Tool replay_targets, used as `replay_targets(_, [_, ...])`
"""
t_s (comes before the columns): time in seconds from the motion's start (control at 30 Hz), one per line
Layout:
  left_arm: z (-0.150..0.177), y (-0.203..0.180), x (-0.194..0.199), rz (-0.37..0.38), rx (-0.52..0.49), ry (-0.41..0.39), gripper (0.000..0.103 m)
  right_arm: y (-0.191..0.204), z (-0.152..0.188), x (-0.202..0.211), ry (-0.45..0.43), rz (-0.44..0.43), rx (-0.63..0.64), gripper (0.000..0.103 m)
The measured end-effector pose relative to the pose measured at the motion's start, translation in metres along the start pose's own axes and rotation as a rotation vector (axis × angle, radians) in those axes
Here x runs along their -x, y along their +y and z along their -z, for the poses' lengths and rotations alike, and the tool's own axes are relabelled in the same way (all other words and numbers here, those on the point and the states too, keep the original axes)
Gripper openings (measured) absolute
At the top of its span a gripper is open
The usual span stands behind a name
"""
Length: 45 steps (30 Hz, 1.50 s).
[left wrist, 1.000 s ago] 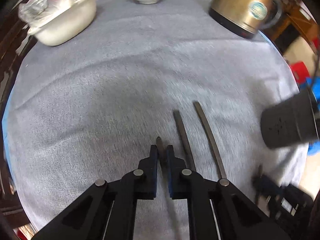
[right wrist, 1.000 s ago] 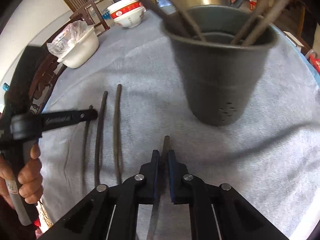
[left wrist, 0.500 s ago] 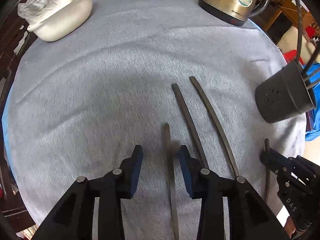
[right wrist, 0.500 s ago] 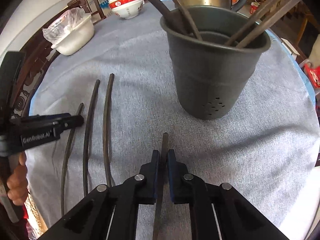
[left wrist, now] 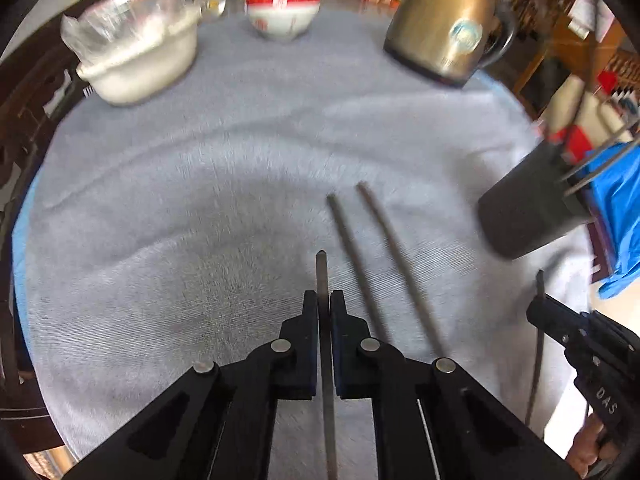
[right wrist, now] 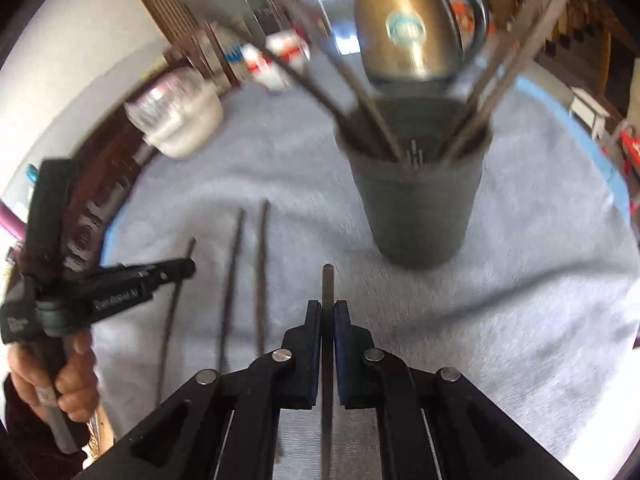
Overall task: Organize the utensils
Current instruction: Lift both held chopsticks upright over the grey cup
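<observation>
Since the earlier frame your left jaws reopened, then clamped a chopstick (left wrist: 322, 276); right jaws grip another (right wrist: 328, 284). Next: carry both to holder (right wrist: 420, 216).

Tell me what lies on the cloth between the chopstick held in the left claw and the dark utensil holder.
Two loose chopsticks, side by side on the grey cloth; the left wrist view shows them between the held chopstick and the holder.

A home dining room, by the look of it: a round table under a grey cloth (left wrist: 168, 208) carries a kettle (left wrist: 448, 20), a red-banded bowl (left wrist: 283, 4), a white pot (left wrist: 140, 64) (plastic-covered) and a chopstick holder (right wrist: 416, 204). Dark carved wooden chairs (left wrist: 28, 92) ring it; cluttered household furniture stands behind.
</observation>
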<state>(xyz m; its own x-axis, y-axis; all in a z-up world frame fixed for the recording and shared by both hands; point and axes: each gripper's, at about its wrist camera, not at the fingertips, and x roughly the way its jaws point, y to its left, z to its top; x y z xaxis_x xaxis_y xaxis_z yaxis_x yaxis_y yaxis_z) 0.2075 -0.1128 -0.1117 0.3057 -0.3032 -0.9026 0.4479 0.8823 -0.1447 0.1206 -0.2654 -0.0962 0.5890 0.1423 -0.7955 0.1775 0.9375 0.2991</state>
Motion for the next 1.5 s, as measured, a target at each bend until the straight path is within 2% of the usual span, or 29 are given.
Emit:
replay_targets(0.23, [-0.011, -0.005, 0.089, 0.046, -0.005, -0.195, 0.006, 0.005, -0.013, 0.074, -0.246, -0.086, -0.004, 0.007])
replay_targets(0.33, [-0.015, -0.010, 0.109, 0.053, -0.008, -0.256, 0.006, 0.006, -0.013, 0.101, -0.336, -0.111, -0.019, 0.007])
replay_targets(0.47, [-0.016, -0.019, 0.138, 0.063, -0.009, -0.312, 0.006, 0.008, -0.015, 0.129, -0.437, -0.128, -0.035, 0.007])
replay_targets(0.63, [-0.017, -0.028, 0.155, 0.040, -0.016, -0.353, 0.006, 0.006, -0.015, 0.148, -0.514, -0.141, -0.058, 0.007])
replay_targets(1.0, [-0.019, -0.050, 0.177, -0.017, -0.036, -0.403, 0.006, 0.002, -0.010, 0.172, -0.572, -0.137, -0.055, 0.007])
replay_targets(1.5, [-0.016, -0.077, 0.194, -0.027, -0.085, -0.426, 0.006, -0.018, -0.006, 0.190, -0.624, -0.122, -0.089, 0.007])
